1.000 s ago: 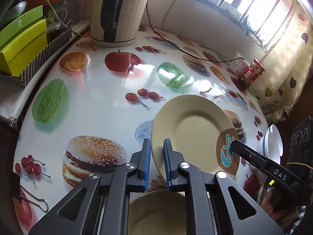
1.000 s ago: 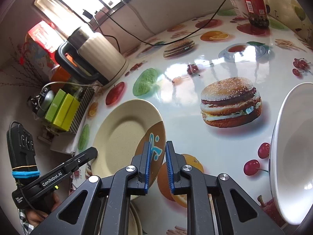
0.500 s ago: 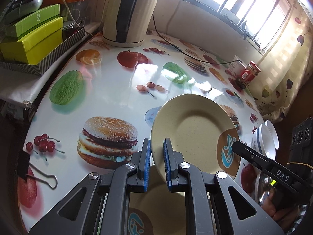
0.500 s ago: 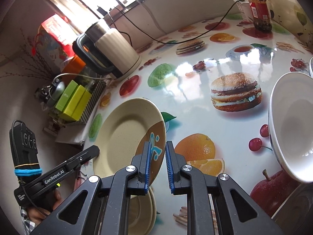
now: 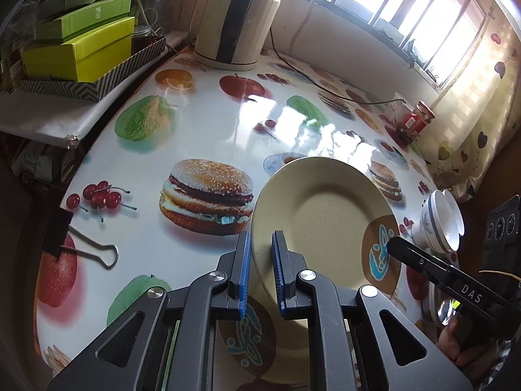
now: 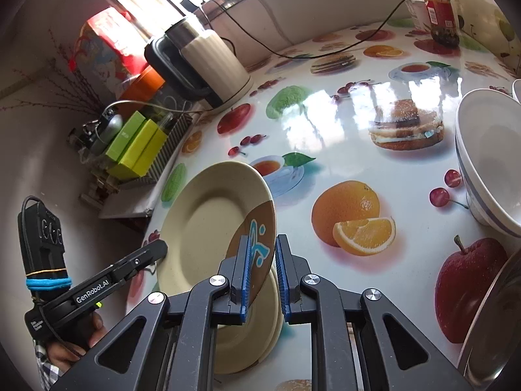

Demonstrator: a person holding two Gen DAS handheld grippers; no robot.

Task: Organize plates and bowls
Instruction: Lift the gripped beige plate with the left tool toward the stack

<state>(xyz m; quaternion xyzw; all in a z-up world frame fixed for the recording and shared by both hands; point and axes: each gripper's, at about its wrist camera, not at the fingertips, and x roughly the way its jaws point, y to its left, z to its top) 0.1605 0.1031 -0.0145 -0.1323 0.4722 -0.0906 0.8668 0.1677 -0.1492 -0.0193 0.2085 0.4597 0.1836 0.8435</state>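
Note:
A beige plate [image 5: 320,218] with a brown patch and blue mark is held tilted above the table by both grippers. My left gripper [image 5: 260,267] is shut on its left rim. My right gripper [image 6: 263,270] is shut on the opposite rim [image 6: 257,244], at the brown patch. Below it lies a stack of like beige plates [image 5: 260,342], also in the right wrist view [image 6: 247,332]. A white bowl with a blue line [image 6: 491,159] stands to the right; it shows in the left wrist view [image 5: 439,224].
A cream kettle [image 5: 237,16] with a black cord stands at the back. Green boxes in a striped tray [image 5: 81,52] sit at the left. A red jar [image 5: 416,120] is at the far right. A binder clip [image 5: 75,244] lies near the left edge. A metal bowl rim [image 6: 488,325] is at the right.
Both grippers have carried the plate back toward the near edge, over the stack of beige plates. More of the table's left part and the stack now shows.

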